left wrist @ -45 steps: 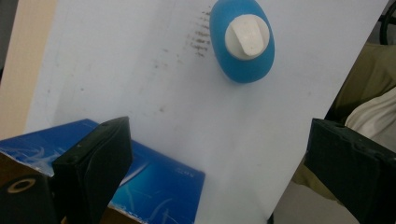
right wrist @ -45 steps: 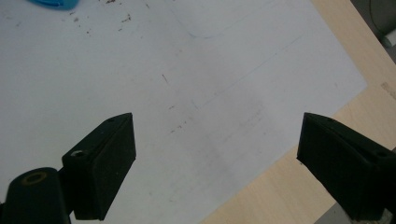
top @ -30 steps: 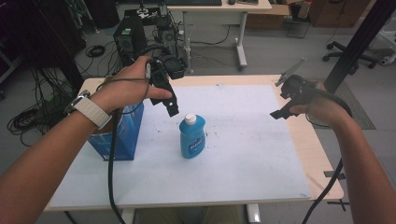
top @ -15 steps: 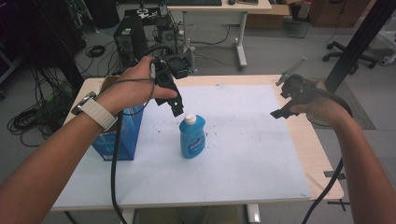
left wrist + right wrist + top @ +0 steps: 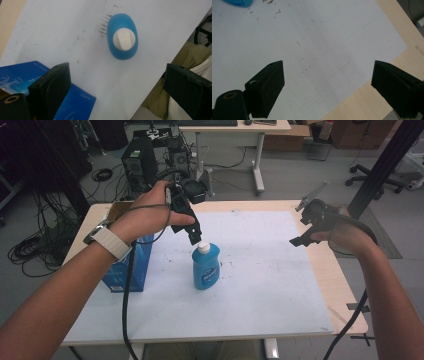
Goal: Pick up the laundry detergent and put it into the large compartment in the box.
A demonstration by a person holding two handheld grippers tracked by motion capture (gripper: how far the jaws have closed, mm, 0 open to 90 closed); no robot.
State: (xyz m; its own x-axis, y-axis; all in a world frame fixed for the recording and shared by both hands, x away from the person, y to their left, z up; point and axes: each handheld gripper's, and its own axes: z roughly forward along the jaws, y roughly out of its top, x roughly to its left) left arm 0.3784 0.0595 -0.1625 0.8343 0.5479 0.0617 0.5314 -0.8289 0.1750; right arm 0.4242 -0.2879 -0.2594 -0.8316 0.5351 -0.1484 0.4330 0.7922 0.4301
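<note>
A blue bottle [image 5: 206, 266] with a white cap [image 5: 203, 248] stands upright near the middle of the white sheet. My left gripper [image 5: 192, 236] hangs just above and left of the cap, pointing down, open and empty. From above, in the left gripper view, the bottle [image 5: 122, 36] sits ahead of the wide-apart jaws, with nothing between them. My right gripper [image 5: 300, 240] hovers open over the sheet's right edge, well away from the bottle. In the right gripper view its jaws [image 5: 328, 87] stand wide apart over bare sheet, and a sliver of the bottle [image 5: 237, 2] peeks in at top left.
A blue box [image 5: 127, 265] stands at the table's left side, under my left forearm; its top [image 5: 75, 102] lies beside the left jaw. The white sheet [image 5: 260, 285] covers most of the wooden table [image 5: 345, 290]. Computers and cables lie on the floor beyond.
My left gripper has moved right and down, from above the blue box toward the bottle's cap. The right gripper has stayed put.
</note>
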